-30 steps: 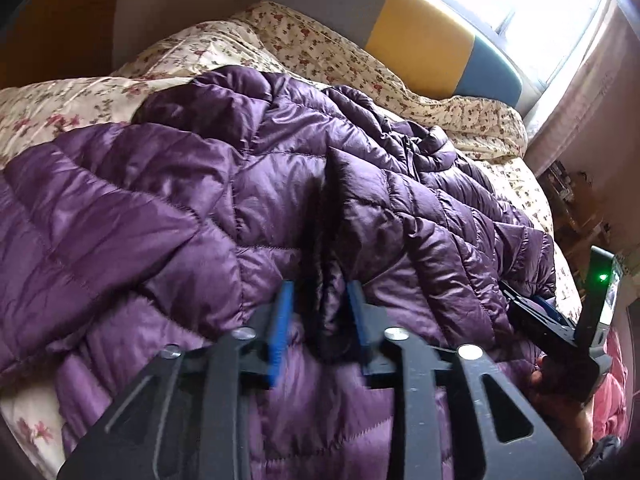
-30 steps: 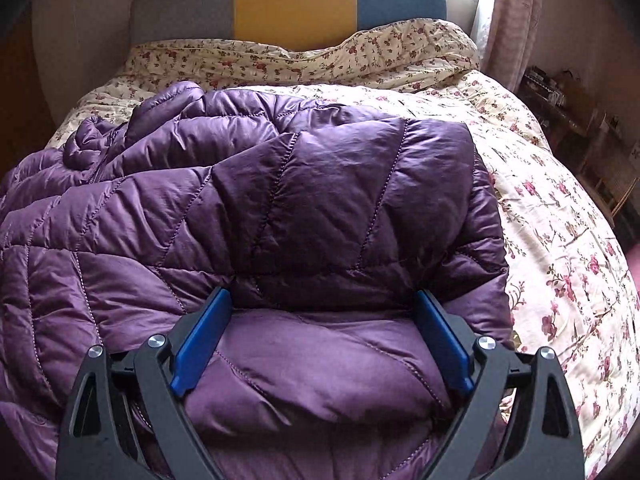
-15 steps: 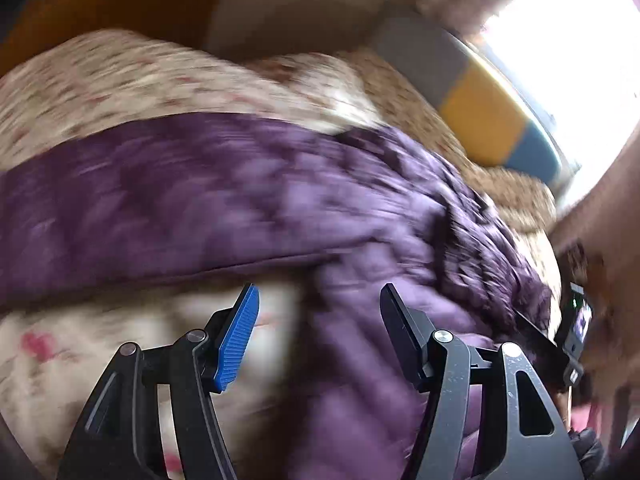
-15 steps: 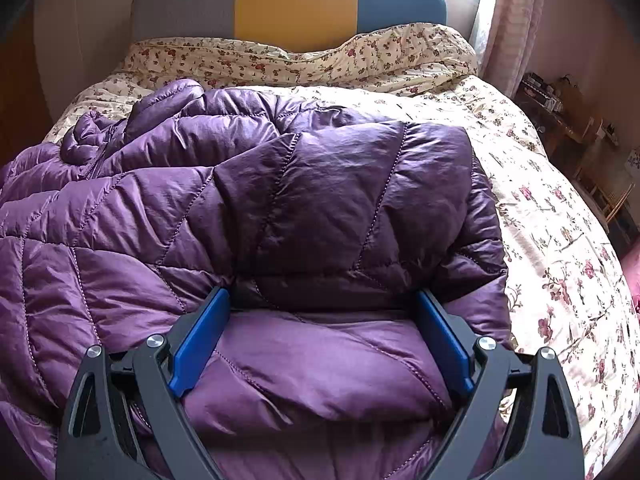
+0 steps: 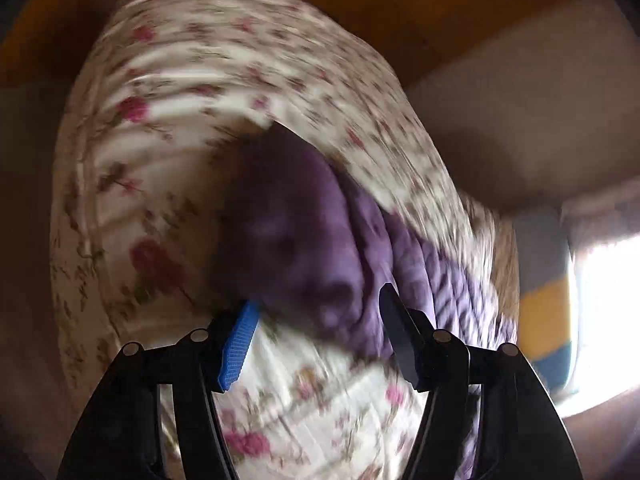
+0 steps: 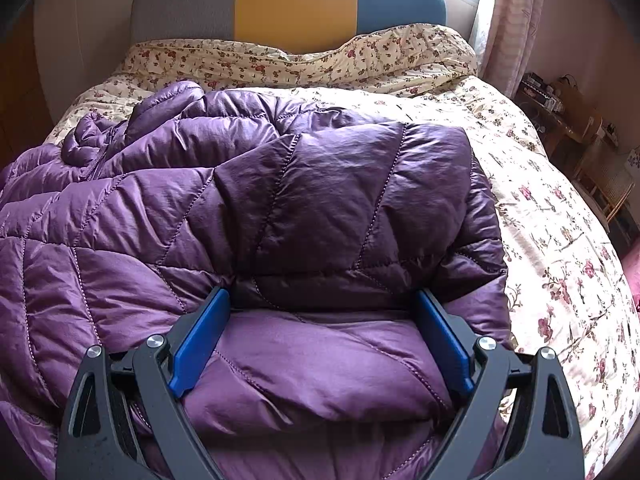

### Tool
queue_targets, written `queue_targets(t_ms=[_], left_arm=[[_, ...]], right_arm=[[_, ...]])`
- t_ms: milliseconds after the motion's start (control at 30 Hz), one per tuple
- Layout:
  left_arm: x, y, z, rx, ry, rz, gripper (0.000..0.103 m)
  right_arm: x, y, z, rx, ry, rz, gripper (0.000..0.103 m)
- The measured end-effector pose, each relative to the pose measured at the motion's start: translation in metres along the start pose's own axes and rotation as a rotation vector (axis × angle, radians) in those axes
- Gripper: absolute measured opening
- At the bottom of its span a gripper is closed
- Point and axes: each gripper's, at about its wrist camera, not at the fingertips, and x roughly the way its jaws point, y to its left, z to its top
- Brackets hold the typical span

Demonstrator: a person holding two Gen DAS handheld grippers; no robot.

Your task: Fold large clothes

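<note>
A large purple quilted puffer jacket lies spread and partly folded on the bed. My right gripper is open, its blue-padded fingers wide apart over the jacket's near folded edge, holding nothing. The left wrist view is blurred and rotated: my left gripper is open and empty, with an end of the purple jacket just beyond its fingers, lying on the floral quilt.
The floral quilt covers the bed to the right of the jacket. A grey, yellow and blue headboard stands behind. A curtain and cluttered furniture are at the right. An orange-brown wall lies beyond the bed's left side.
My left gripper has let go of the jacket fold, opened, and swung fast to the left toward the jacket's end. My right gripper has stayed open and nearly still.
</note>
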Motion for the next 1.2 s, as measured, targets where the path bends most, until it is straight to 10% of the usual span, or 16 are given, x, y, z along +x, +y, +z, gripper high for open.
queue_targets(t_ms=[233,567,1200], left_arm=[[0.017,-0.008,0.016,0.022,-0.003,0.025,0.012],[0.036,-0.158,-0.022,0.426,0.005,-0.107,0.008],[0.126,-0.39,-0.298,0.777,0.542,-0.556,0.008]], right_arm=[[0.0,0.0,0.0,0.0,-0.001,0.001,0.092],[-0.002,-0.002,0.002,0.006,-0.003,0.007,0.092],[-0.002,-0.003,0.004,0.015,-0.007,0.021,0.092]])
